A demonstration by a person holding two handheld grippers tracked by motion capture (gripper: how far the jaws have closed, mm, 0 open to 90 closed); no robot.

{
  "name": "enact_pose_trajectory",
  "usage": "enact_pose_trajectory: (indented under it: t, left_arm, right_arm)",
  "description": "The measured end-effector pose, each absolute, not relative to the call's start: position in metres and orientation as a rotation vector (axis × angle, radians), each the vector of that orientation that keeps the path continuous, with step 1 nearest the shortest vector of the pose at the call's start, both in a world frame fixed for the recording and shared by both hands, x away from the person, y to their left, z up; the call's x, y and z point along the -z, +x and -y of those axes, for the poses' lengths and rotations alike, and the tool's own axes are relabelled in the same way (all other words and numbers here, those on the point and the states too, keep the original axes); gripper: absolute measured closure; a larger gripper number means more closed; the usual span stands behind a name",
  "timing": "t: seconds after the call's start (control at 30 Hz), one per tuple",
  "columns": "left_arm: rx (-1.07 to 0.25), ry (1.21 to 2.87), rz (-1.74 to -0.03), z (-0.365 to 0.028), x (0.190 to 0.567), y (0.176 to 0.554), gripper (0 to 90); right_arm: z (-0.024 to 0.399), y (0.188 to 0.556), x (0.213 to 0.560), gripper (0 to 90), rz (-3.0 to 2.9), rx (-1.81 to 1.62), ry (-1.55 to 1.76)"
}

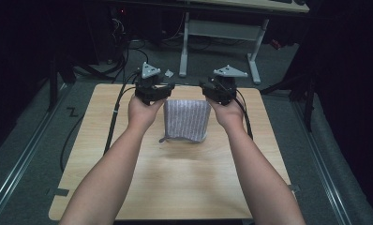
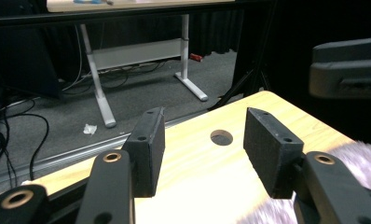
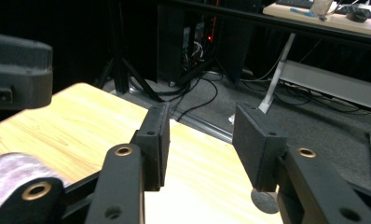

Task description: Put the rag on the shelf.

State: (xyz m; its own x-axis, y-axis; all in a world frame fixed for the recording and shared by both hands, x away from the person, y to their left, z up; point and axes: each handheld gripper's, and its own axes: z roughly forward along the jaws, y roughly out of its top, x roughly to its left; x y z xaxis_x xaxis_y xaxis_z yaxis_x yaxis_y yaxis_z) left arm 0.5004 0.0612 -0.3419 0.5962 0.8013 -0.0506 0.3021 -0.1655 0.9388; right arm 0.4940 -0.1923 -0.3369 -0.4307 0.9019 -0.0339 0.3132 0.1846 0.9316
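Here's the wooden table point(image 1: 175, 187), pale top, rounded corners, with 1 round hole point(image 2: 221, 137) cut near its far edge. On it, toward the far edge and about midway between the left and right edges, lies the folded cloth point(image 1: 186, 120), a grey-white striped piece, possibly a towel, squared up with a small tab poking out at its near left corner. It lies flat on the wood, free of both tools.

Now the left gripper point(image 1: 165, 90), held in the person's left hand point(image 1: 142, 111), just off the cloth's far left corner. From its own camera the 2 black jaws stand wide apart with nothing between them but bare tabletop, and the fuzzy cloth shows blurred at the lower right.

Over to the right gripper point(image 1: 206, 89), in the right hand point(image 1: 229, 114), just beside the cloth's far right corner. Its jaws gape wide too, empty, looking across the table's far edge to the floor; the cloth sits soft and out of focus at lower left.

Each gripper carries a grey three-cornered plate on top, and black cables trail off toward the table's side edges.
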Motion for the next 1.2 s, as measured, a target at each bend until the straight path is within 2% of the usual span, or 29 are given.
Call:
enact_pose_trajectory:
  t: [0.13, 0.2, 0.53, 0.93, 1.13, 1.2]
  left_arm:
    - [-0.574, 1.744, -0.896, -0.071, 0.343, 0.485, 47.1]
    - [-0.565, 1.731, -0.895, -0.079, 0.343, 0.476, 46.3]
    - [-0.558, 1.729, -0.901, -0.113, 0.35, 0.453, 44.1]
    - [-0.499, 1.798, -0.919, -0.115, 0.396, 0.444, 43.0]
    - [-0.453, 1.845, -0.96, -0.114, 0.434, 0.44, 42.8]
    - [-0.429, 1.862, -0.982, -0.115, 0.449, 0.438, 42.7]
  right_arm:
    - [0.195, 0.477, 0.336, 59.0, -1.843, -1.236, 1.135]
    - [0.199, 0.463, 0.336, 55.9, -1.843, -1.253, 1.12]
    - [0.211, 0.436, 0.342, 52.3, -1.843, -1.256, 1.097]
    - [0.225, 0.418, 0.393, 51.9, -1.913, -1.182, 1.126]
    - [0.231, 0.415, 0.418, 46.5, -1.979, -1.146, 1.173]
    - [0.233, 0.411, 0.428, 47.2, -1.97, -1.156, 1.175]
